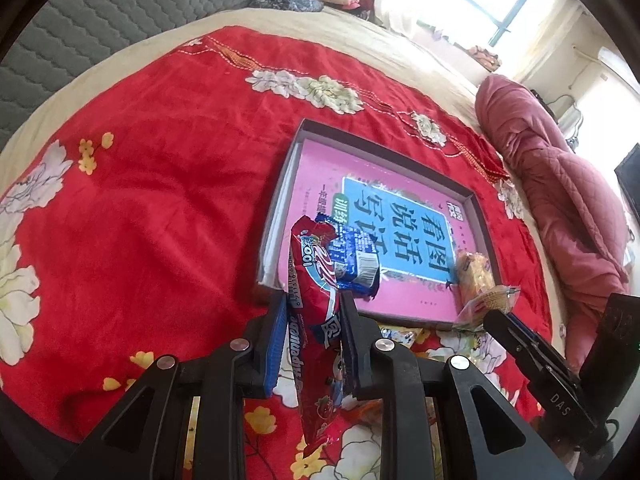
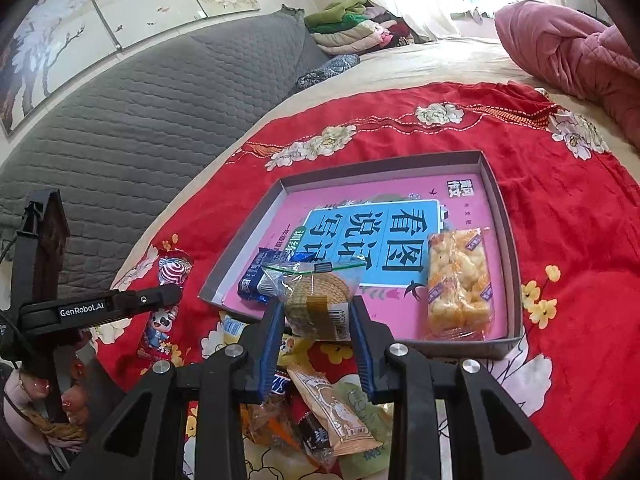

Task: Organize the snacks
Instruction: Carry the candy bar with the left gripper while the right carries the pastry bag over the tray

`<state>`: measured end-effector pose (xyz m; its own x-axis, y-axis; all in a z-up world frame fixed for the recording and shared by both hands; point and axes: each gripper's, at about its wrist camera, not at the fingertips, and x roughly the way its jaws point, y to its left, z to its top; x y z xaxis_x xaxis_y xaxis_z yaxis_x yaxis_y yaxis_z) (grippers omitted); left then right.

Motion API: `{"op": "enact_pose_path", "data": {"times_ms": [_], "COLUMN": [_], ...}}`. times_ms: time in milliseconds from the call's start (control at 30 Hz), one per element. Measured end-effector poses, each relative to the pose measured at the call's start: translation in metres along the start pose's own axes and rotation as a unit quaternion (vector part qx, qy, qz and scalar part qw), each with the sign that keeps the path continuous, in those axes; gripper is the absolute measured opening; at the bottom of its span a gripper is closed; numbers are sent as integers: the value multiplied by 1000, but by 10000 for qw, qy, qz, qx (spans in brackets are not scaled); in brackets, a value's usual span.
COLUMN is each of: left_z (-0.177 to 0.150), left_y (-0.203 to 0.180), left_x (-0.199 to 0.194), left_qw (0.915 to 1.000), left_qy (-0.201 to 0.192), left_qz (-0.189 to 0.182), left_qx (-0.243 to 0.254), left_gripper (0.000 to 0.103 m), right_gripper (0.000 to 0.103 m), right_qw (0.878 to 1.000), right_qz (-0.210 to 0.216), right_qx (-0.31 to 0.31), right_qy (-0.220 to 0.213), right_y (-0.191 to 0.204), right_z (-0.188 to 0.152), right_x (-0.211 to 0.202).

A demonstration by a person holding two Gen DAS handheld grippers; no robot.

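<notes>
Left gripper [image 1: 313, 322] clamped narrow on a long red snack packet [image 1: 316, 320], pinched about mid-length, its top poking up near the near-left corner of the shallow cardboard tray [image 1: 478, 216] and its tail dangling below the pads. Right gripper [image 2: 316, 320] closed on a clear zip bag of round biscuits [image 2: 318, 300], held just over the tray's near edge. Inside the tray, on the pink book cover lining its floor: a blue wrapped snack [image 2: 260, 282] at the near left, an orange puffed-rice bar [image 2: 458, 284] along the right side. More loose packets [image 2: 320, 412] heaped on the red floral blanket [image 2: 580, 264] just near of the tray. Probably light, crinkly, slippery film on all of these; the red packet limp and apt to swing or slide through the pads, so best gripped across the middle of its body. Biscuits likely brittle, so a gentle squeeze on the bag's edge or seam rather than across the stack.
</notes>
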<state>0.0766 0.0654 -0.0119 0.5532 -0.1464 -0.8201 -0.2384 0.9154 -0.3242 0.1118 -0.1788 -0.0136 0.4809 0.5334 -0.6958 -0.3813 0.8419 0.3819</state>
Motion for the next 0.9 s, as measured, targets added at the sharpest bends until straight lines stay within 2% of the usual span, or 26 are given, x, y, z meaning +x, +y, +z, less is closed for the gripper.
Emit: {"op": "enact_pose_path", "data": {"times_ms": [433, 900], "left_z": [7, 23], "left_y": [-14, -42], "left_x": [-1, 6], "left_qw": [9999, 9990], "left_qy": [-93, -188], "left_qz": [-67, -295], "left_qx": [78, 262], "left_gripper": [26, 26], "right_gripper": [33, 33], "right_qw": [9998, 9983], "right_qz": [-90, -245], "right_qx": [137, 446], "right_qy": [-134, -281], "right_y": [-12, -35], "right_z": [7, 16], "right_x": [-6, -13]}}
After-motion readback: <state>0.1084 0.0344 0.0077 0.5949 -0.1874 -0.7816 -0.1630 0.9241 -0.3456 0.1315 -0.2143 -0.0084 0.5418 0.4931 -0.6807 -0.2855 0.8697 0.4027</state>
